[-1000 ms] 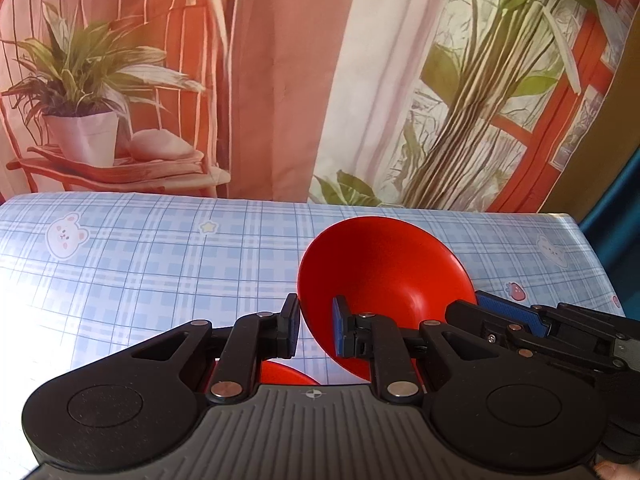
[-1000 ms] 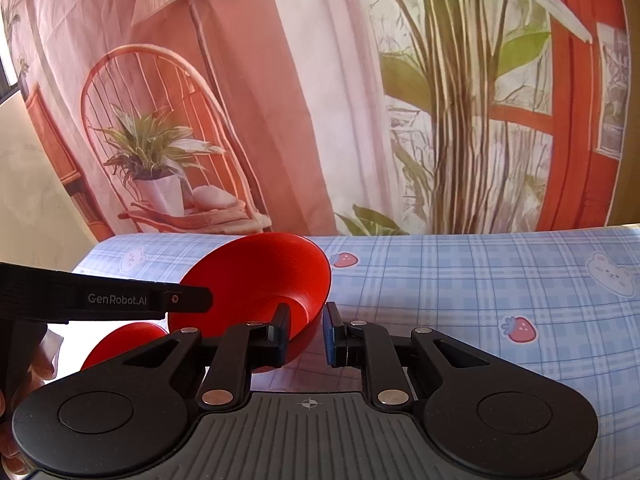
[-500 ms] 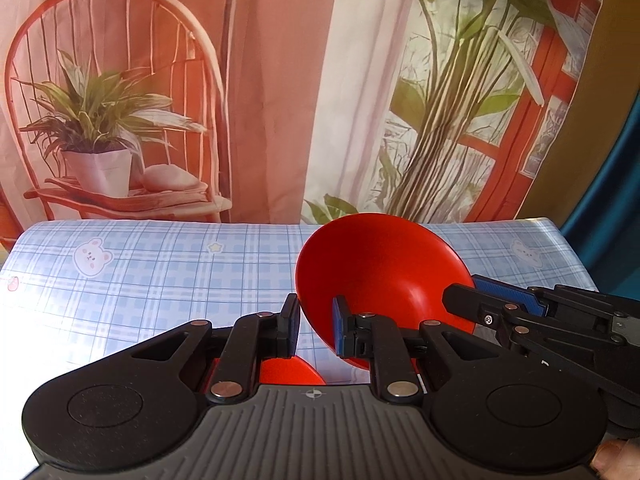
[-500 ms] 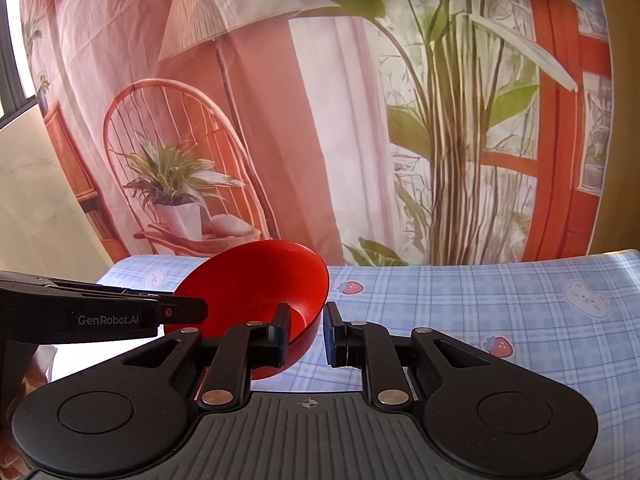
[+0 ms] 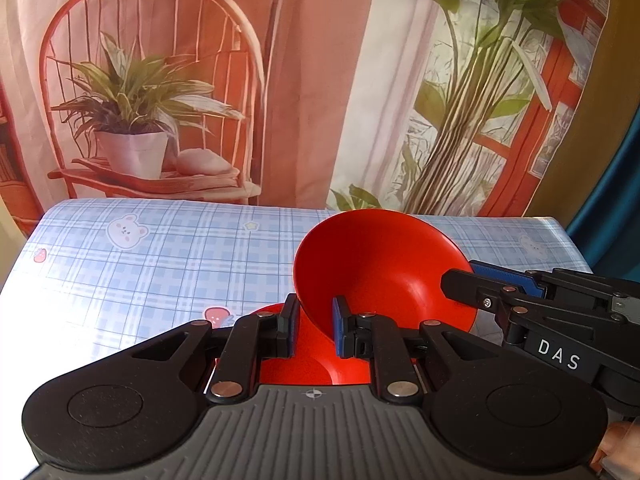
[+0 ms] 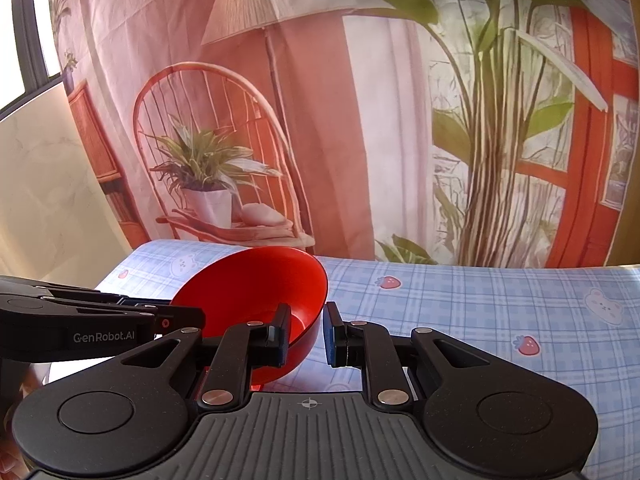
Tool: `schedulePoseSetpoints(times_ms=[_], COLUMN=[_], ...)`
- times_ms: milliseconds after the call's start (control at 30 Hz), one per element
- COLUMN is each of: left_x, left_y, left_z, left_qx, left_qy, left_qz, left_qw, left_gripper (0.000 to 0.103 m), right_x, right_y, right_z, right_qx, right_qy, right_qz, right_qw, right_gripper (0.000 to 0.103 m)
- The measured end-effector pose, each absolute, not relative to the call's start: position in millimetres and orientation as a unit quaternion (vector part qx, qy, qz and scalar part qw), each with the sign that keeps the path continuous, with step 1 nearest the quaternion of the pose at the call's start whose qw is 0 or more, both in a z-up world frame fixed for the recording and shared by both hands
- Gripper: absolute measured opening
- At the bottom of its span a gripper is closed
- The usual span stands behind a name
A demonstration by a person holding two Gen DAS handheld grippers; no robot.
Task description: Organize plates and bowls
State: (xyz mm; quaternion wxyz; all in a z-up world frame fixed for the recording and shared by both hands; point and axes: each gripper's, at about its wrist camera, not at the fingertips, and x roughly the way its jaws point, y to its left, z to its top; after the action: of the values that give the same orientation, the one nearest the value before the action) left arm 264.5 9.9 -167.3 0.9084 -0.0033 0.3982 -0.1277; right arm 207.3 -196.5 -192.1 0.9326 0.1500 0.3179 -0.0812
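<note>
The left claw (image 5: 313, 326) and right claw (image 6: 305, 332) each grip the rim of 1 red bowl (image 5: 380, 268). A second red dish (image 5: 294, 364) lies under it. The checked table (image 6: 500, 308) has free room to the right.

1. We take the red bowl (image 5: 380, 268) as our landmark. The left wrist view sits low and close behind the left gripper (image 5: 314, 330), looking forward along its fingers; the bowl's rim lies between them, very near the lens.
2. That view faces across the checked tablecloth (image 5: 160, 264) beyond the bowl to the printed backdrop (image 5: 312, 80).
3. The right wrist view sits behind the right gripper (image 6: 306, 334), the bowl (image 6: 256, 292) just left of centre and equally close, facing the same backdrop (image 6: 320, 120).
4. Both views share the bowl, the tablecloth (image 6: 460, 304) and the backdrop; each catches the other gripper beside the bowl.
</note>
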Motion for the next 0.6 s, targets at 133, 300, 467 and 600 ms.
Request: schedulePoseSetpoints(times_ms=[133,300,467,600], left_x=[259.4,255.8,254.3,252.3], left_y=[21.4,33.4,39.5,44.6], left_z=[-170.4,-177.9,-185.1,-189.5], left_qx=[-0.011,-0.018,-0.019,-0.022], left_qy=[0.4,0.406,0.41,0.414], left_qz=[-0.122,-0.114,-0.111,-0.107], left_qw=[0.908,0.907,0.905,0.904], left_gripper=[0.018,0.018,0.019,0.019], right_x=[213.1,218.1,223.6,227.6], right_y=[-184.2,-170.7,-162.1,-157.3], right_z=[-193.6,-196.8,-203.8,-209.2], right_qx=[0.143,0.135,0.13,0.125], right_qy=[0.324,0.331,0.341,0.349], right_qz=[-0.075,-0.065,-0.06,-0.056], right_qw=[0.932,0.932,0.929,0.927], right_gripper=[0.016,0.016,0.016,0.016])
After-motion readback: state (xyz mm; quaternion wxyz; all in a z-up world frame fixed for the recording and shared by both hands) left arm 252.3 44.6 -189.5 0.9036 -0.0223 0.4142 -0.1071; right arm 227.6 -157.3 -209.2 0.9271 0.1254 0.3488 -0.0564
